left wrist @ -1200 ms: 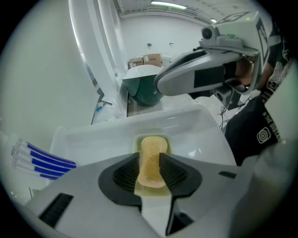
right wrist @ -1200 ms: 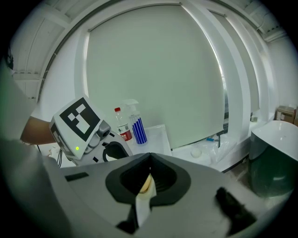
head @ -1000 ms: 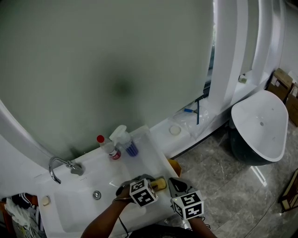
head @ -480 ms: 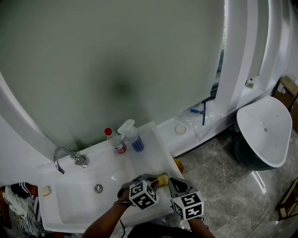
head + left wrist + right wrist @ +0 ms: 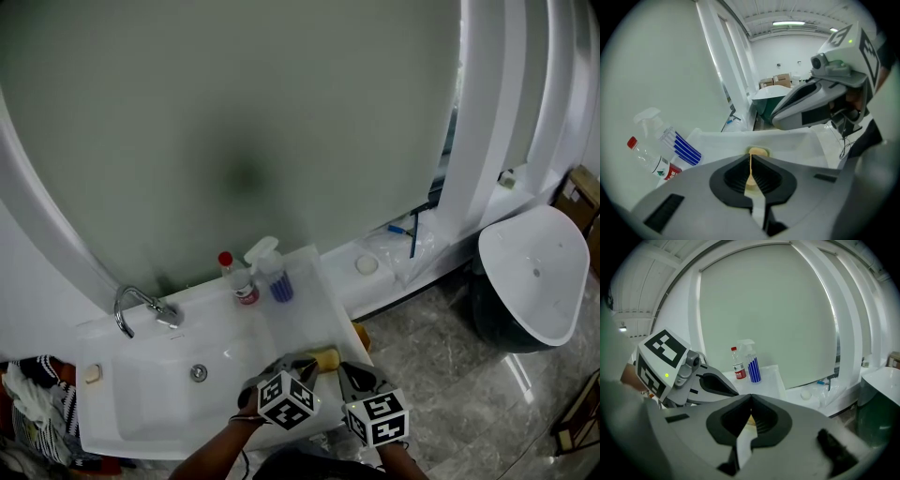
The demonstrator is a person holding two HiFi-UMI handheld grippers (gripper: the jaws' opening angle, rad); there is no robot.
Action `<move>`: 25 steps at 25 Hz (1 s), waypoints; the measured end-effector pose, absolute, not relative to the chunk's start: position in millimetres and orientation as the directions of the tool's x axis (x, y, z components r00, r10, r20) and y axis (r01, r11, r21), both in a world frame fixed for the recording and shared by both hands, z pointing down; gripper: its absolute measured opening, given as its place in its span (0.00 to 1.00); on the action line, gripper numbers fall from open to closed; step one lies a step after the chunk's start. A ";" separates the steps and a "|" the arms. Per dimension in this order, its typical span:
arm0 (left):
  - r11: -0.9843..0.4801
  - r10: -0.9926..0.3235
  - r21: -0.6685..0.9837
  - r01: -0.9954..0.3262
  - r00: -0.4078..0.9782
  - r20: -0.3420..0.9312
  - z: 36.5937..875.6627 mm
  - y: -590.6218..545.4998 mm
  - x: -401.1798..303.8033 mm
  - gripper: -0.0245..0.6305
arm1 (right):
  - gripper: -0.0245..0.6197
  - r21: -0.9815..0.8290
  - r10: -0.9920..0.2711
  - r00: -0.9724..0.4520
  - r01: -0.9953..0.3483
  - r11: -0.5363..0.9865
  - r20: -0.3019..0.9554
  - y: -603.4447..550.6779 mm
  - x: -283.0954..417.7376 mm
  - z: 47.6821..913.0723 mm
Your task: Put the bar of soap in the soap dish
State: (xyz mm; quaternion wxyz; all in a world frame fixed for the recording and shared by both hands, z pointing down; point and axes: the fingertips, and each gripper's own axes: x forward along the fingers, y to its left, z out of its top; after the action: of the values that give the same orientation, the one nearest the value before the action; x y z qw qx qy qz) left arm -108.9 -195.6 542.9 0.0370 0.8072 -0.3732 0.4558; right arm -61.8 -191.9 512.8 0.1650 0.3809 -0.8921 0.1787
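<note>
The yellowish bar of soap lies in a pale, shallow soap dish on the white counter's front right corner. My left gripper hovers just left of it and a little above. Its jaws are closing, all but together, with nothing between them; the soap shows beyond their tips. My right gripper is at the soap's right, off the counter edge, with its jaws shut and empty. A sliver of the soap shows past them.
A spray bottle and a red-capped bottle stand at the back of the white sink counter. The faucet and drain are to the left. A white bathtub stands on the tiled floor at right.
My left gripper has lifted slightly from the soap, which stays in its dish. The head view has drifted, so the sink sits further right in the picture.
</note>
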 end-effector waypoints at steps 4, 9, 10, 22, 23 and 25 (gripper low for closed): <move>-0.673 -0.591 -0.221 -0.706 0.333 0.734 537.1 -189.3 -105.4 0.06 | 0.05 -0.187 -0.618 -0.660 -0.733 0.654 0.427 -184.8 -58.9 510.6; -0.581 -0.640 -0.119 -0.805 0.360 0.679 528.9 -181.0 -101.3 0.06 | 0.05 -0.183 -0.615 -0.667 -0.727 0.662 0.422 -174.2 -53.2 507.3; -0.563 -0.651 -0.097 -0.821 0.368 0.665 527.0 -179.9 -99.9 0.05 | 0.05 -0.183 -0.614 -0.668 -0.725 0.664 0.420 -172.9 -52.2 506.7; -0.438 -0.718 0.042 -0.898 0.378 0.585 507.5 -154.4 -78.5 0.05 | 0.05 -0.181 -0.581 -0.709 -0.683 0.708 0.399 -153.0 -48.2 497.3; -0.429 -0.724 0.053 -0.902 0.379 0.576 505.8 -152.4 -76.7 0.05 | 0.05 -0.180 -0.579 -0.712 -0.679 0.712 0.396 -151.6 -47.8 496.0; -0.413 -0.740 0.065 -0.909 0.376 0.557 502.0 -149.6 -73.6 0.05 | 0.05 -0.177 -0.574 -0.718 -0.672 0.720 0.393 -149.4 -46.7 493.9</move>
State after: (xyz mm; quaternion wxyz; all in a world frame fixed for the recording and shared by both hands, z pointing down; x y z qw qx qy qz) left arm -73.6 -149.6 502.0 0.1842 0.8088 -0.5097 0.2285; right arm -46.7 -149.4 493.9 0.1570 0.3408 -0.9139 0.1551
